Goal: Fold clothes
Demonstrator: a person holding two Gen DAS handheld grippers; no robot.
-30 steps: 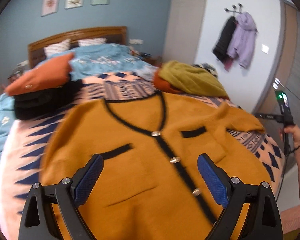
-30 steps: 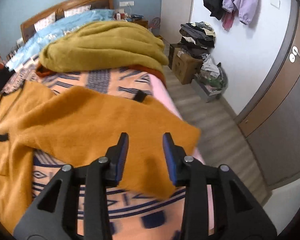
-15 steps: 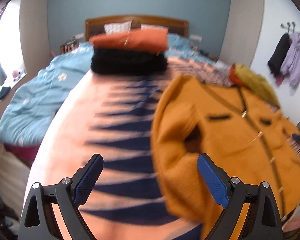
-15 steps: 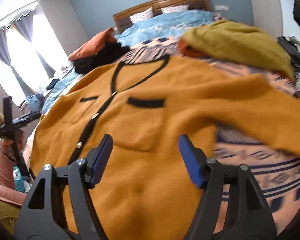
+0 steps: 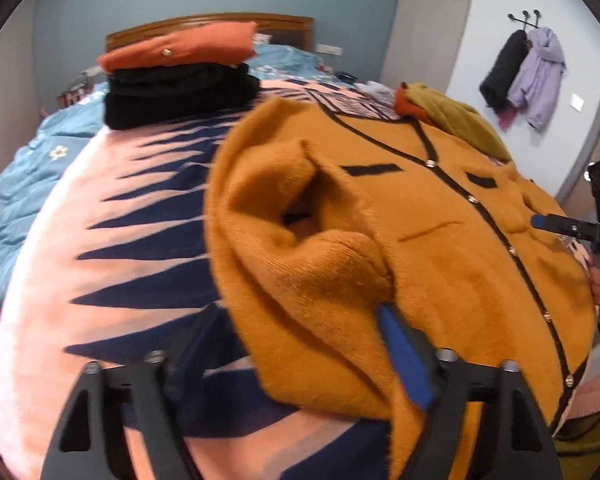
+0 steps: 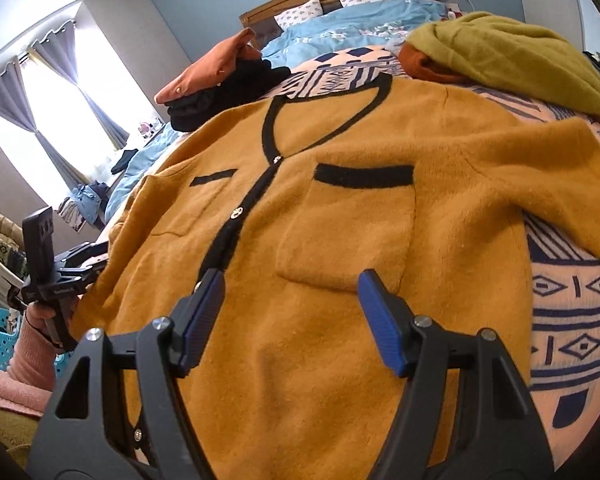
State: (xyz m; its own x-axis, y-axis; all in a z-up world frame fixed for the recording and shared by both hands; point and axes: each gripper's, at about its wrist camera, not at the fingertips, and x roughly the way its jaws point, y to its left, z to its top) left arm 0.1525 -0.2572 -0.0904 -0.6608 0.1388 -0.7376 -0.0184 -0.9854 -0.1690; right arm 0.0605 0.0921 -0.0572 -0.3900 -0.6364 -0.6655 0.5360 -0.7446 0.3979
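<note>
A mustard cardigan [image 5: 440,240] with black trim and small buttons lies face up on the bed's pink and navy blanket [image 5: 112,248]. Its left sleeve [image 5: 300,264] is bunched into a fold. My left gripper [image 5: 300,352] straddles that fold; its jaws are closing with the sleeve between them, and the fabric hides part of one blue pad. My right gripper [image 6: 292,320] hovers open over the cardigan [image 6: 340,200] just below its right pocket, with nothing between its fingers. Each gripper shows at the edge of the other's view: right gripper [image 5: 560,226], left gripper [image 6: 68,268].
A folded orange garment on folded black ones [image 5: 180,80] sits toward the headboard. An olive-green heap [image 6: 512,52] lies above the cardigan's right shoulder. A blue duvet [image 5: 16,184] covers the bed's left side. Coats [image 5: 528,76] hang on the far wall.
My left gripper swung from the cardigan's front to its left sleeve, sank, and its jaws narrowed round the fold. My right gripper let go of the right sleeve, opened and swung over the front.
</note>
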